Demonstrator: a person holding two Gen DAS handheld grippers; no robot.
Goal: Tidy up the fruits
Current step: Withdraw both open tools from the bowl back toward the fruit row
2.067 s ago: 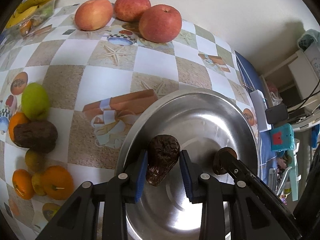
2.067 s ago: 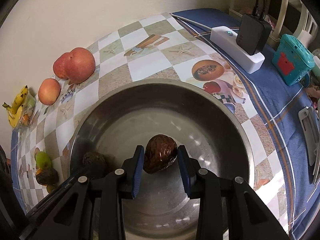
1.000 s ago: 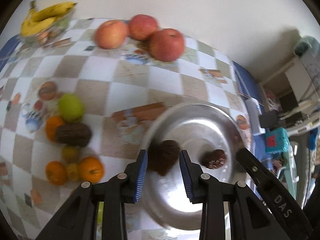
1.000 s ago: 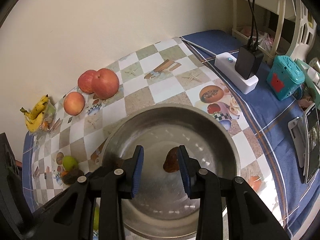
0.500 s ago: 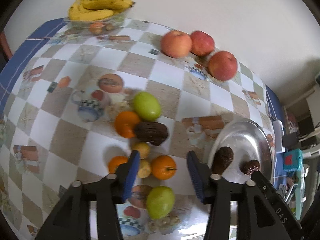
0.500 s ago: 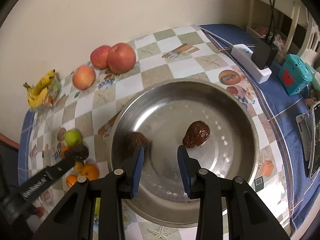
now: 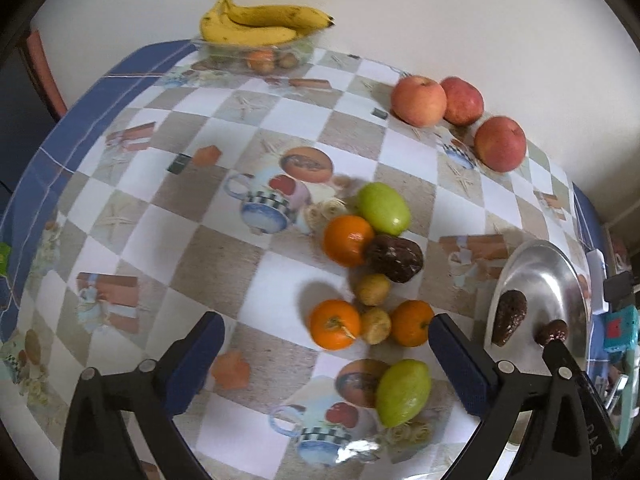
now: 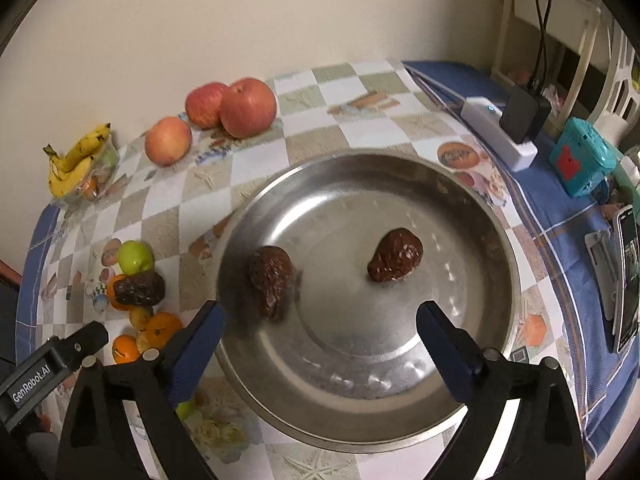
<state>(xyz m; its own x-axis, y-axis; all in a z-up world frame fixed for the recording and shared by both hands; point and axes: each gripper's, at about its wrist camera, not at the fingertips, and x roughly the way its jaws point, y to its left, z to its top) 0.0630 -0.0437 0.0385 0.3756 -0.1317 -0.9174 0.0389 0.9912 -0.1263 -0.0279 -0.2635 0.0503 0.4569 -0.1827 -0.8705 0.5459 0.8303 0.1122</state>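
A steel bowl (image 8: 460, 208) holds two dark wrinkled fruits (image 8: 272, 280) (image 8: 396, 261); the bowl also shows at the right of the left wrist view (image 7: 560, 264). My right gripper (image 8: 318, 334) is open and empty above the bowl's near side. My left gripper (image 7: 326, 344) is open and empty above a cluster of fruit on the checked cloth: oranges (image 7: 335, 324), small yellowish fruits (image 7: 373, 289), green fruits (image 7: 383, 208) (image 7: 404, 392) and a third dark wrinkled fruit (image 7: 394, 258).
Three apples (image 7: 418, 100) lie by the wall. Bananas (image 7: 260, 24) rest on a clear container at the back. A white power strip (image 8: 498, 138), a teal box (image 8: 580, 162) and a phone (image 8: 628, 276) lie right of the bowl.
Both grippers let go of the dark fruits in the bowl, drew back and opened wide. The left gripper swung left over the fruit cluster.
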